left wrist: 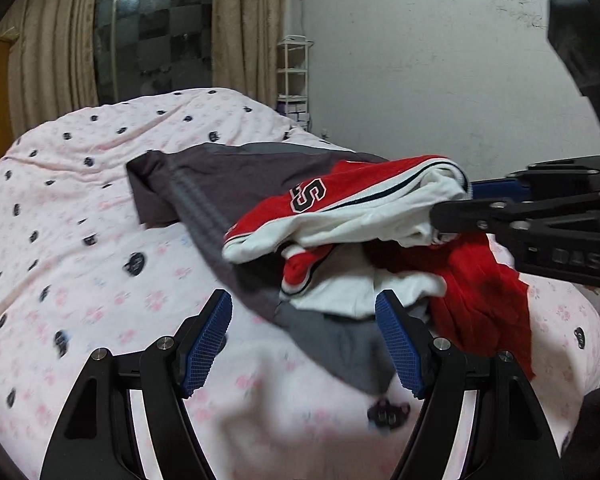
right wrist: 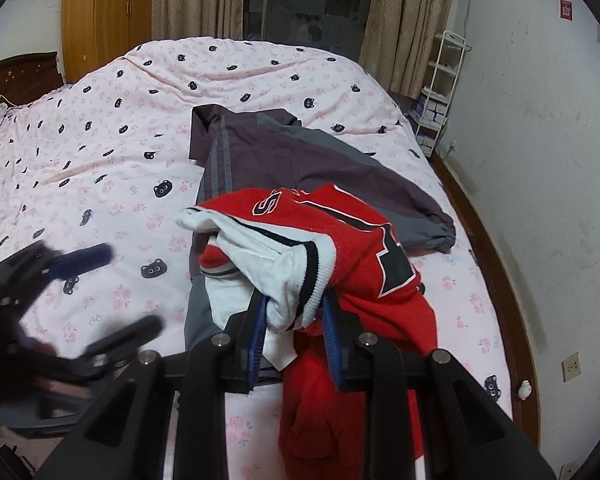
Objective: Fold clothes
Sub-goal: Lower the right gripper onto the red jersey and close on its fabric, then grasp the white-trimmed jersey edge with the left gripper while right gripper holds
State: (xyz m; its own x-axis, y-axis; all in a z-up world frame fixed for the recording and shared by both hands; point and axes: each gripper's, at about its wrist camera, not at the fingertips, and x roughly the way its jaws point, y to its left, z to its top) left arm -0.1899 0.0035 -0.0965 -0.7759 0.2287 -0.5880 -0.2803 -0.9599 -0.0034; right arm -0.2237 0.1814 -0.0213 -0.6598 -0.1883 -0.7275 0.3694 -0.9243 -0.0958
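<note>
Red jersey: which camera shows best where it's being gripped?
The right wrist view: the right gripper fingers clamp the red jersey at its white trim. The left wrist view shows that grip side-on, partly hidden.

A pink bedspread [right wrist: 100, 152] printed with dark cat faces is spread over the bed; beige curtains [right wrist: 404, 20], a white shelf rack [right wrist: 444, 76] and a wooden wardrobe [right wrist: 104, 12] are seen behind

Two near wrist views, shared bed [left wrist: 100, 200]

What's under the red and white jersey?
A grey-purple garment spread on the pink printed bedsheet, beneath the red and white jersey. Its covered middle can't be seen.
</note>
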